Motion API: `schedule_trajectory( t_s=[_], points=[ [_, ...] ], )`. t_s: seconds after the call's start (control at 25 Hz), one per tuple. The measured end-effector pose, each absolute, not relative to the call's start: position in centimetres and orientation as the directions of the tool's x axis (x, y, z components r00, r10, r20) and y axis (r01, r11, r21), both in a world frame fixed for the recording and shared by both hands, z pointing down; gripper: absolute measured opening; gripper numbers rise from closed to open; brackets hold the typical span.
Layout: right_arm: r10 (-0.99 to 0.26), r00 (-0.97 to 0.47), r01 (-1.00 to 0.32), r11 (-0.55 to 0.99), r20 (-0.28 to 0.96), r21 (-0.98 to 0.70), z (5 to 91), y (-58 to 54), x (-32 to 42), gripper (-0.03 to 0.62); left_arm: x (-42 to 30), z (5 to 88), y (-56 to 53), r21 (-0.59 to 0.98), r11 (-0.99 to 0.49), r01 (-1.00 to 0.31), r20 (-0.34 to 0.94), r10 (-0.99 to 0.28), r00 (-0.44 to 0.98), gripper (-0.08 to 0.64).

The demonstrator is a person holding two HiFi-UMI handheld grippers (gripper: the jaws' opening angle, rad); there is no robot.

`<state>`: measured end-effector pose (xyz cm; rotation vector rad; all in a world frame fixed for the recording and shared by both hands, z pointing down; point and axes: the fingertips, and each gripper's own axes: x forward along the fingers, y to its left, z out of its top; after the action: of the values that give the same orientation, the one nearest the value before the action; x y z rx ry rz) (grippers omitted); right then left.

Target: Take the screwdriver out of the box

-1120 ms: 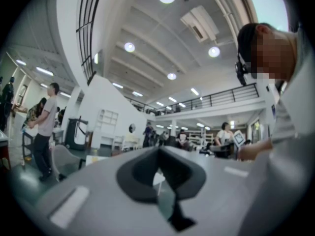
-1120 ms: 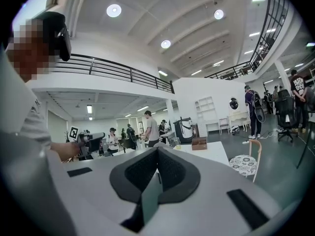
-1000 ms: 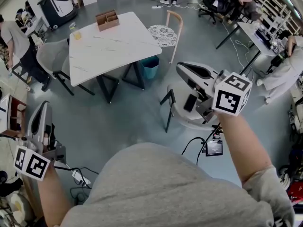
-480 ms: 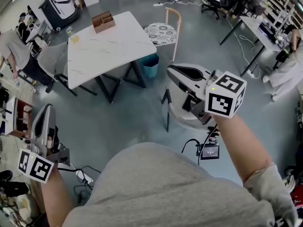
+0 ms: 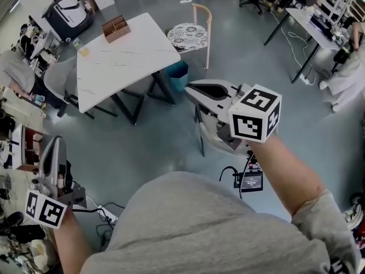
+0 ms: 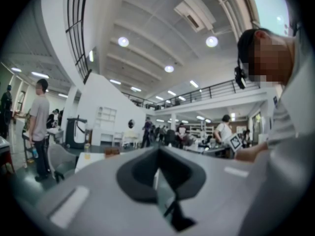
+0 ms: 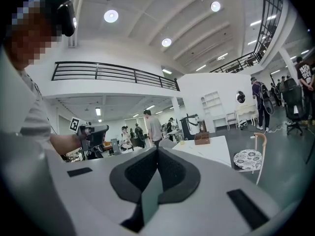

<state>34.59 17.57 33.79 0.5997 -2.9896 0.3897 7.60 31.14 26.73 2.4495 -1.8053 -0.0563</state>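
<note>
A small brown wooden box (image 5: 116, 27) stands at the far edge of a white marble-look table (image 5: 125, 61), well ahead of me across the floor. It also shows in the right gripper view as the box (image 7: 202, 138) on the table (image 7: 209, 151). No screwdriver can be made out at this distance. My right gripper (image 5: 193, 88) is held level at mid-frame, jaws shut with nothing between them (image 7: 157, 154). Low at the left, my left gripper (image 5: 54, 143) is also shut and empty (image 6: 157, 154). Both are far from the box.
A wooden chair with a patterned cushion (image 5: 187, 36) and a teal bin (image 5: 178, 73) stand by the table's right side, a grey chair (image 5: 60, 76) at its left. A stool (image 5: 214, 136) is under my right arm. Cables (image 5: 97, 213) lie on the floor; people stand around.
The table and box have slid left and up in the head view. My right gripper has moved left in the picture; the left one has shifted slightly. Both stay shut.
</note>
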Motion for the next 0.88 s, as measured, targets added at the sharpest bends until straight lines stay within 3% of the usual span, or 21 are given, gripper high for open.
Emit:
schedule_trajectory(
  t_s=[0.52,0.88],
  points=[
    [-0.412,-0.903,-0.429,0.873,0.120,-0.233,34.1,16.3,31.6,0.008,4.5,27.6,27.0,0.114,-0.418,-0.901,-0.011,-0.908,0.420,0.002],
    [-0.494,-0.859,-0.512,0.833,0.132,-0.212,32.9,13.9,23.9,0.008,-4.6,27.5,22.4,0.120,-0.523,-0.844,-0.048,-0.852,0.521,0.002]
  ],
)
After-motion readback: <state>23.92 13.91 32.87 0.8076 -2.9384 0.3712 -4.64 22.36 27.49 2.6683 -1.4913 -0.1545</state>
